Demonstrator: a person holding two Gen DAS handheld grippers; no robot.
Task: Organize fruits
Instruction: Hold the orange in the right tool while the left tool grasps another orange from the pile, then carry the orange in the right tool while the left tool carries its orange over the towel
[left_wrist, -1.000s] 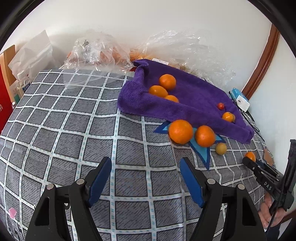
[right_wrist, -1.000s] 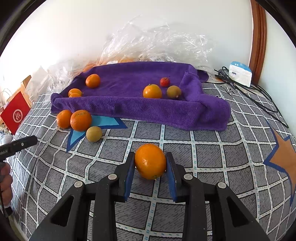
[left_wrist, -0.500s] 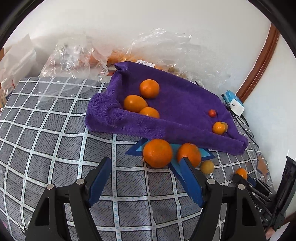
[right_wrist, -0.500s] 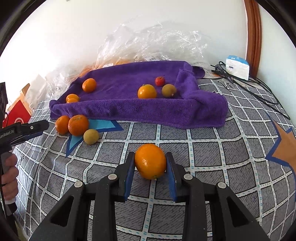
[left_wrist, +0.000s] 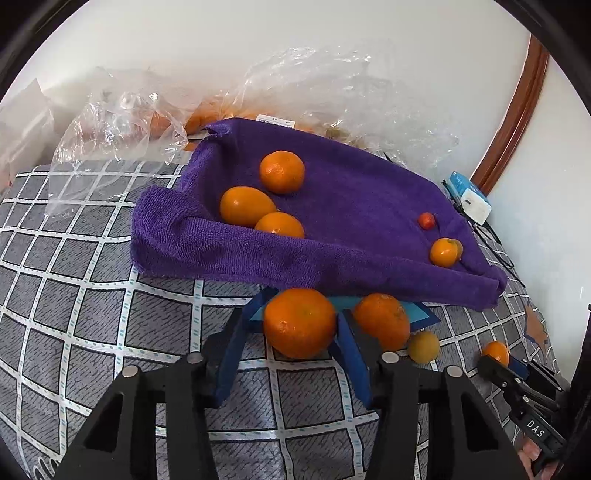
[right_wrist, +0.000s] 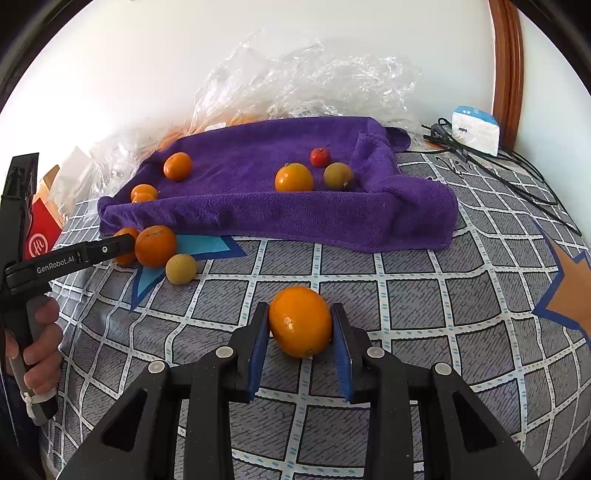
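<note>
— What does the left wrist view show that the right misses?

— The left gripper (left_wrist: 300, 326) closing round a big orange (left_wrist: 300, 322) lying just below the towel (left_wrist: 354, 206) edge; the right pad looks to touch it, the left stands just off. A second orange (left_wrist: 382, 320) crowds its right side.

— And the right view?

— The right gripper (right_wrist: 300, 325) clenched on a smooth orange (right_wrist: 300, 320) above the checked cloth (right_wrist: 424, 302), and a hand (right_wrist: 38, 347) on the other gripper's handle. A yellow fruit (right_wrist: 181, 268) lies near.

— Anything else?

— Five fruits on the towel, plastic bags (right_wrist: 295, 77) behind, cables (right_wrist: 491, 162) at right.
</note>
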